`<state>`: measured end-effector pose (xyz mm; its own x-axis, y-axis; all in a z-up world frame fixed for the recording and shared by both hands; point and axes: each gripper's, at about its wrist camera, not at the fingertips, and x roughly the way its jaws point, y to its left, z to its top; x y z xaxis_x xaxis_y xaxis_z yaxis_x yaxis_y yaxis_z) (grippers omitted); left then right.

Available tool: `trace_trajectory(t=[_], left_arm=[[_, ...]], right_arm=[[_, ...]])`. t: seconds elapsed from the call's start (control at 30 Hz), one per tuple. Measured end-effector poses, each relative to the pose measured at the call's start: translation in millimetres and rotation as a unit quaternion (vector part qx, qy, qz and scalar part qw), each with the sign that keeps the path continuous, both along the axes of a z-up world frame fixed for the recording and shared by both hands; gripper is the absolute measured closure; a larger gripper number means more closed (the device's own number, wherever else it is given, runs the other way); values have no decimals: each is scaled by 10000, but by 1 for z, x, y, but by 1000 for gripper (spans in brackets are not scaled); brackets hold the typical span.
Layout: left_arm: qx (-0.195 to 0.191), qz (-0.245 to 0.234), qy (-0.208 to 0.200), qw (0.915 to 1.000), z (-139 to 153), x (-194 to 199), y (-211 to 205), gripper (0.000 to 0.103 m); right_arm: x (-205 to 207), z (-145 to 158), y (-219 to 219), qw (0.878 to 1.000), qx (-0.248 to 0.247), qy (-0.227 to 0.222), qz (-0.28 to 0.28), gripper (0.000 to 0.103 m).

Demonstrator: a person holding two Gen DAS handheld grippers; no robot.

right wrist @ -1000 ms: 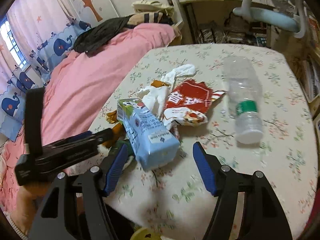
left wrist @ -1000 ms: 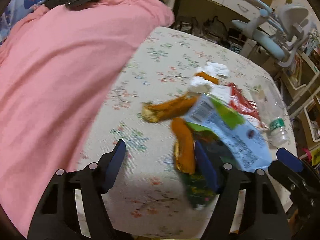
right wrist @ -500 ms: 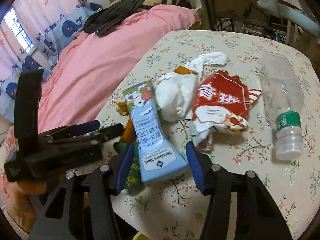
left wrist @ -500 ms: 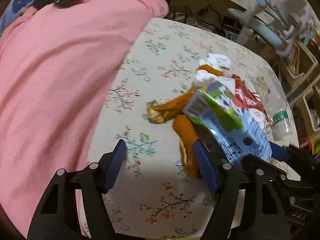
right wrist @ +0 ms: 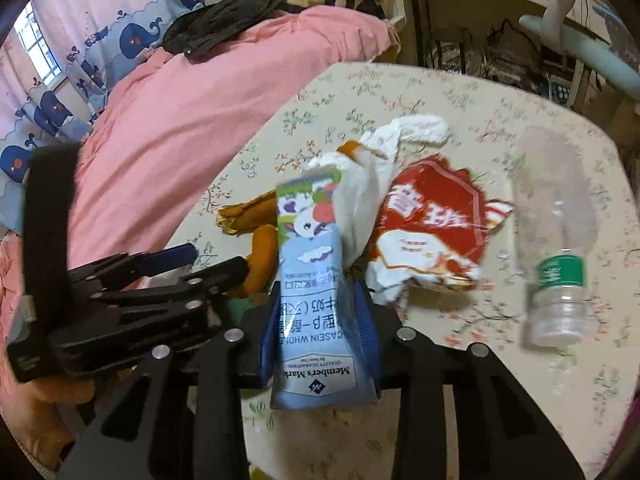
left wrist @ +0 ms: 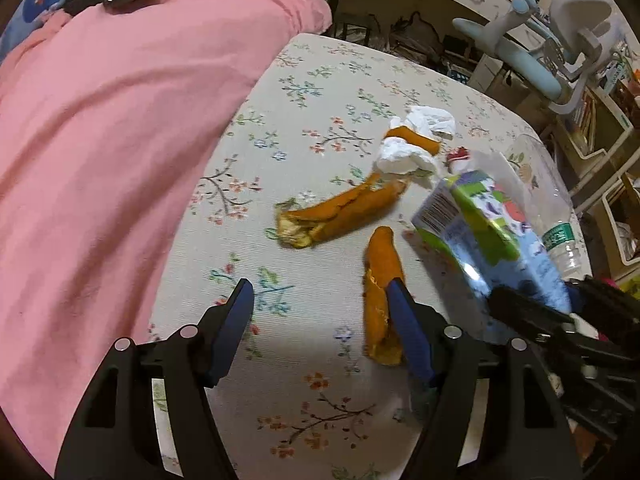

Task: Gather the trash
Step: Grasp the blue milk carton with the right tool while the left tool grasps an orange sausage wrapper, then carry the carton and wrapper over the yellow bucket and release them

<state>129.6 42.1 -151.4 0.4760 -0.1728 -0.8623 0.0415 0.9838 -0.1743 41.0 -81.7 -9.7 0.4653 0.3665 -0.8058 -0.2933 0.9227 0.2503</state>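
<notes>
A blue milk carton (right wrist: 312, 264) stands between the blue pads of my right gripper (right wrist: 320, 316), whose jaws are closing on it; both pads touch its sides. In the left wrist view the carton (left wrist: 480, 220) hangs tilted above the table. My left gripper (left wrist: 320, 292) is open over the floral tablecloth, nothing between its fingers. One orange banana peel piece (left wrist: 382, 280) lies against its right finger, and a longer peel (left wrist: 344, 212) lies beyond. White crumpled tissue (right wrist: 368, 184), a red snack wrapper (right wrist: 432, 224) and an empty clear bottle (right wrist: 560, 248) lie on the table.
The table (right wrist: 440, 92) has a floral cloth. A pink blanket (left wrist: 120, 120) covers the bed along its left edge. A pale blue chair (left wrist: 552, 52) and drawers stand behind. A hand holds the left gripper (right wrist: 172, 264) at the left of the right wrist view.
The right gripper's jaws have narrowed from wide around the carton to touching both its sides, and the carton has tipped up. The left gripper stays open over the peels.
</notes>
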Motion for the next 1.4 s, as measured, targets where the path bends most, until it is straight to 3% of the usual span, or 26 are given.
trace_trajectory(t=[0.13, 0.3, 0.53, 0.6, 0.67, 0.7, 0.73, 0.83, 1.0, 1.17, 1.4], left_arm=[[-23, -120, -22, 9999, 2, -1, -9, 37], [-89, -228, -88, 9997, 4, -2, -16, 37], [191, -323, -143, 9992, -3, 5, -31, 38], [286, -391, -181, 9987, -3, 6, -36, 46], [412, -525, -206, 9976, -3, 6, -41, 76], [388, -595, -184, 9973, -3, 6, -42, 83], [312, -620, -144, 9975, -2, 6, -41, 84], [295, -503, -226, 9980, 4, 6, -35, 85], [291, -220, -822, 9959, 36, -3, -20, 85], [210, -296, -1486, 9882, 62, -21, -22, 85], [221, -720, -2220, 9721, 91, -61, -43, 85]], right_arm=[[-11, 5, -14, 10000, 44, 68, -18, 68], [-18, -8, -12, 9980, -502, 296, 249, 68], [-16, -21, -10, 9968, -672, 323, 292, 65], [-17, -22, -10, 9966, -706, 298, 289, 65], [-17, -23, -11, 9967, -696, 279, 298, 68], [-16, -22, -13, 9971, -660, 266, 262, 69], [-16, -22, -15, 9975, -609, 270, 229, 70], [-14, -18, -28, 9992, 37, 395, 57, 70], [-17, -10, -53, 9889, 1369, 559, -174, 70], [-23, -1, -68, 9800, 1911, 428, -343, 70], [-37, 24, -80, 9746, 2161, -70, -583, 70]])
